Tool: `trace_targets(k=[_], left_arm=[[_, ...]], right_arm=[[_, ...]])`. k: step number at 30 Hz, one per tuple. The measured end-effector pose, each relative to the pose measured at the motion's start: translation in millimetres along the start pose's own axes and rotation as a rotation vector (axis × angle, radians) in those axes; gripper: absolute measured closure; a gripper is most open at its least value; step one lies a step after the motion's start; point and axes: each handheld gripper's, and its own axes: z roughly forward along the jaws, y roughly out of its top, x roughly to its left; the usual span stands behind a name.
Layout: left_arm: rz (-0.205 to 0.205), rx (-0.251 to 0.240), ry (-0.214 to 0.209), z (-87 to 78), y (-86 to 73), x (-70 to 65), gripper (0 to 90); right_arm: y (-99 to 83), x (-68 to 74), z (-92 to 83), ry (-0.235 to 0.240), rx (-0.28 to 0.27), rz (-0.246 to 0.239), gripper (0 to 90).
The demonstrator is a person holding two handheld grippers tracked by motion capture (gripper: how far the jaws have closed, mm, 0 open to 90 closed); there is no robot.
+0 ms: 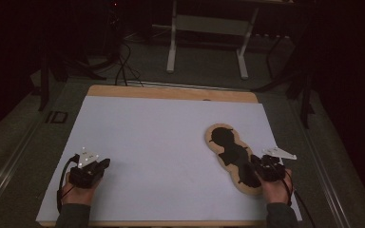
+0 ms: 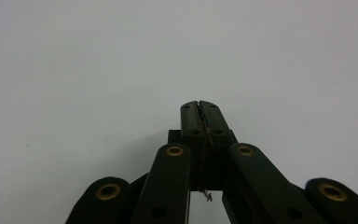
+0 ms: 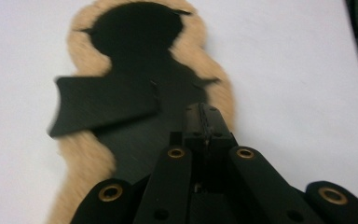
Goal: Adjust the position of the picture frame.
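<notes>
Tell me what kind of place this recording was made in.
Probably a dim lab or workshop set up for recording, not a home. A wooden table covered with a white sheet stands on a carpeted floor, with loose cables and a metal stand behind it.

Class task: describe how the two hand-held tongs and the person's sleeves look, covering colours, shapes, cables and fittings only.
Both tongs, left and right, are black, each with a pale grey three-cornered plate on top and a black cable trailing back past the wrist. In the gripper views the jaws are narrow black bars on linked black arms with brass-coloured rivets. The person's sleeves are dark grey.
</notes>
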Motion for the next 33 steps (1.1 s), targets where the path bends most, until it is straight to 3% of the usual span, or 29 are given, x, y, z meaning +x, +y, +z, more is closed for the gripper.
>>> trace_targets(k=[9,15,23,27,33], left_arm=[[0.005,-0.002,0.000,0.1,0.1,0.0,90.0],[0.001,-0.002,-0.001,0.4,-0.2,0.5,90.0],[0.003,0.000,-0.003,1.3,-0.5,-0.3,90.0],[0.000,0.000,-0.005,1.1,-0.9,0.1,90.0],[-0.002,0.000,-0.010,1.0,-1.4,0.4,90.0]], right_arm=[[17.8,31.2,19.4,0.072,0.000,-0.044,87.7],[27.0,47.0,31.4,0.095,0.012,-0.088,83.8],[36.9,52.7,40.4,0.122,0.013,-0.081,81.6],[42.3,55.0,48.4,0.116,0.030,-0.073,89.9],[54.0,64.8,65.5,0.106,0.052,-0.068,90.0]])
